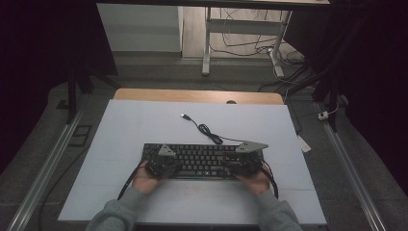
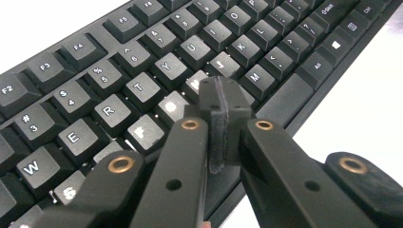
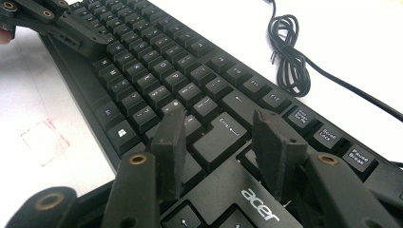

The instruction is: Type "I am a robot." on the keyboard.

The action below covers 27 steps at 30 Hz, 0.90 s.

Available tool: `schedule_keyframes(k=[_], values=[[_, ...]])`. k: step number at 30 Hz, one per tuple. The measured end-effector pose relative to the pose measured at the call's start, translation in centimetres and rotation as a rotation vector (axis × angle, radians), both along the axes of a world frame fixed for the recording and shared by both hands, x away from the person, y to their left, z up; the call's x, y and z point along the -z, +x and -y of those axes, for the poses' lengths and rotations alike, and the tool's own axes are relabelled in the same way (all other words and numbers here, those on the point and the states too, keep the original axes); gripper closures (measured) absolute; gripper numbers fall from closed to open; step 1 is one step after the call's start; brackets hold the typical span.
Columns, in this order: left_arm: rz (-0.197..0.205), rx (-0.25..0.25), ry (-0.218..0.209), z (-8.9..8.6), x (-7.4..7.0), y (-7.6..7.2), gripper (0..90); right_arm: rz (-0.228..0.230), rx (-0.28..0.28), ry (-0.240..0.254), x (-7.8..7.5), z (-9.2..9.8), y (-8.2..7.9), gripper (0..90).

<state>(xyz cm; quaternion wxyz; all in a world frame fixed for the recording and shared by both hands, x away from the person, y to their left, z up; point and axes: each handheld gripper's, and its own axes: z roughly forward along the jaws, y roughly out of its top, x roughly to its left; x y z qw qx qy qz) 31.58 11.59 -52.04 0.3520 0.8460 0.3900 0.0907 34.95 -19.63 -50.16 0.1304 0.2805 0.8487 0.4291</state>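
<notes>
On the tabletop, biggest first:
tabletop [image 1: 144,192]: white sheet over a wooden top, wood edge showing at the far side
keyboard [image 1: 199,156]: black, lies flat near the person's edge, long side across the view; "acer" badge seen in the right gripper view [image 3: 190,90]; also in the left gripper view [image 2: 142,71]
keyboard cable [image 1: 207,131]: black, runs from the back of the keyboard toward the far side, coiled loosely partway, USB plug at the free end lying on the sheet; coil also in the right gripper view [image 3: 285,57]
left tool [image 1: 163,166]: over the left end of the keyboard, held in the left hand [image 1: 144,179]; jaws pressed together, nothing between them; tips just above the lower letter rows near the space bar in the left gripper view [image 2: 223,102], contact with keys can't be told
right tool [image 1: 243,163]: over the right end of the keyboard, held in the right hand [image 1: 255,182]; jaws apart, nothing clamped; tips over the Enter key area [image 3: 223,135]
red square mark [image 3: 43,142]: faint outline on the sheet, just in front of the keyboard
</notes>
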Motion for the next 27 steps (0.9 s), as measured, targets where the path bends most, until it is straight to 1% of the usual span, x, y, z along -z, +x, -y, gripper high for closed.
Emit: schedule_keyframes(k=[3, 5, 8, 10, 12, 13, 15, 19, 23, 27], values=[[0.022, -0.008, -0.014, -0.2, -0.3, -0.1, 89.0, 0.000, 0.000, 0.001, 0.0, 0.0, 0.0, 54.9], [0.029, -0.016, -0.038, -0.5, -0.5, -0.2, 88.4, -0.001, 0.001, 0.003, 0.0, 0.0, 0.0, 54.8], [0.039, -0.021, -0.067, -0.9, -0.9, -0.3, 82.9, 0.000, -0.001, 0.002, 0.0, 0.0, 0.0, 54.7], [0.055, -0.032, -0.090, -1.3, -1.3, -0.4, 74.7, -0.002, -0.003, 0.007, 0.0, 0.0, 0.0, 54.6], [0.062, -0.057, -0.115, -1.6, -1.6, -0.5, 62.8, -0.003, -0.004, 0.009, 0.0, 0.0, 0.1, 54.5], [0.060, -0.060, -0.120, -1.8, -1.7, -0.4, 56.9, -0.004, -0.004, 0.009, 0.0, 0.0, 0.1, 54.5], [0.058, -0.070, -0.120, -2.2, -1.9, -0.5, 48.0, -0.004, -0.004, 0.006, 0.0, 0.0, 0.0, 54.3], [0.059, -0.085, -0.120, -3.0, -2.2, -0.5, 39.2, -0.004, -0.005, 0.003, 0.0, 0.0, 0.0, 54.0], [0.060, -0.105, -0.131, -3.9, -2.4, -0.5, 35.4, -0.005, -0.003, 0.007, 0.0, 0.1, 0.1, 53.7], [0.061, -0.113, -0.131, -4.7, -2.5, -0.6, 33.0, -0.005, -0.004, 0.004, 0.0, 0.1, 0.1, 53.5]])
